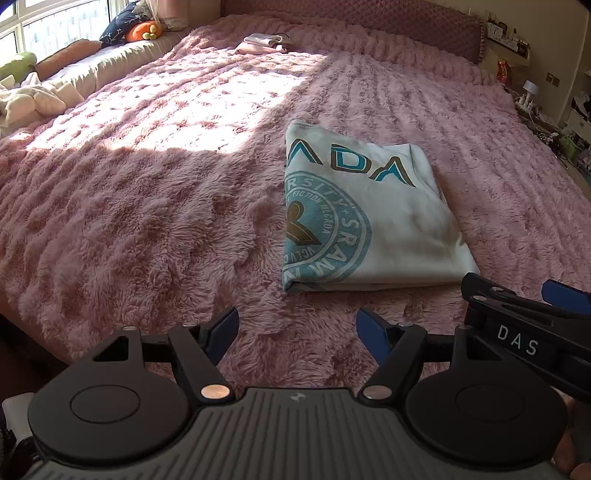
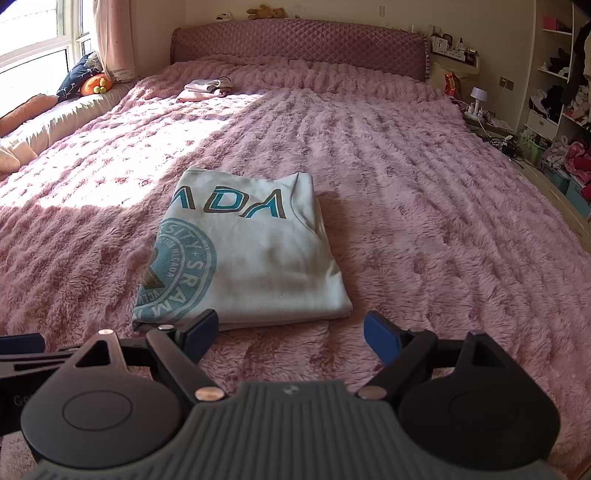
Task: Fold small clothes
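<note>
While both grippers hung low at near edge of bed, folded light-blue T-shirt (image 2: 255, 254) lay flat on pink fluffy blanket (image 2: 424, 206), just ahead. Long axis ran toward headboard (image 2: 299, 44); neckline at far right. Left gripper (image 1: 297, 328) fingers spread, empty. Right gripper (image 2: 291, 334) fingers spread, empty; left finger (image 2: 201, 330) overlapped shirt's near edge in view.

A wide bed (image 2: 424, 192) under a shaggy pink blanket (image 1: 147, 206) stretches ahead of the fingers to a quilted mauve headboard (image 2: 299, 44). Sunlight from the window (image 2: 33, 40), far left of the fingers, falls in a bright patch across the blanket. A cushioned window seat (image 1: 122, 59) runs below it. Cluttered white shelves (image 2: 561, 85) stand far right against cream walls (image 2: 513, 33).
</note>
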### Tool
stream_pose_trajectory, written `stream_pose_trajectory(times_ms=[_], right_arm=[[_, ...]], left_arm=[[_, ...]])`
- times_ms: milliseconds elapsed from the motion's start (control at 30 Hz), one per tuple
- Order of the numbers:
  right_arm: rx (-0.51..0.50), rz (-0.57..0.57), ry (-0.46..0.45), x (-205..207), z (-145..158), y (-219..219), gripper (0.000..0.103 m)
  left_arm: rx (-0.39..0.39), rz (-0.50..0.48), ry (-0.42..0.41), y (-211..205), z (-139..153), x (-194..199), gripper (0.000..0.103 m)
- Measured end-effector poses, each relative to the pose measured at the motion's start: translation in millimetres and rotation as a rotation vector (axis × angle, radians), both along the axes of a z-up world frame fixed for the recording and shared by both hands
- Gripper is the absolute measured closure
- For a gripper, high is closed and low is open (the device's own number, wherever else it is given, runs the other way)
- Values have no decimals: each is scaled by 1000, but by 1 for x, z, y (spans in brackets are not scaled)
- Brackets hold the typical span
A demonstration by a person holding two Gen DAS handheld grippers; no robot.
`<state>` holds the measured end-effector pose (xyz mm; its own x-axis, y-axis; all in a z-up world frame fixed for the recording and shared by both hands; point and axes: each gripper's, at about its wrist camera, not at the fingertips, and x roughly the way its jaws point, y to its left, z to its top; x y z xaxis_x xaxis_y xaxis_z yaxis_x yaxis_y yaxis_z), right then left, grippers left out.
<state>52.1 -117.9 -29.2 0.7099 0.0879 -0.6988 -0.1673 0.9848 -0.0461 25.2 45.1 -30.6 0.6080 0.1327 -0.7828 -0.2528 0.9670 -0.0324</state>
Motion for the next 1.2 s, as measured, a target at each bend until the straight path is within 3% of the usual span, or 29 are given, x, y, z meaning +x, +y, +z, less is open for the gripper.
stream_pose_trajectory(times_ms=[1200], right_arm=[[7, -15, 26, 4, -6, -3, 21]], left_arm=[[-15, -9, 26, -2, -3, 4, 23]])
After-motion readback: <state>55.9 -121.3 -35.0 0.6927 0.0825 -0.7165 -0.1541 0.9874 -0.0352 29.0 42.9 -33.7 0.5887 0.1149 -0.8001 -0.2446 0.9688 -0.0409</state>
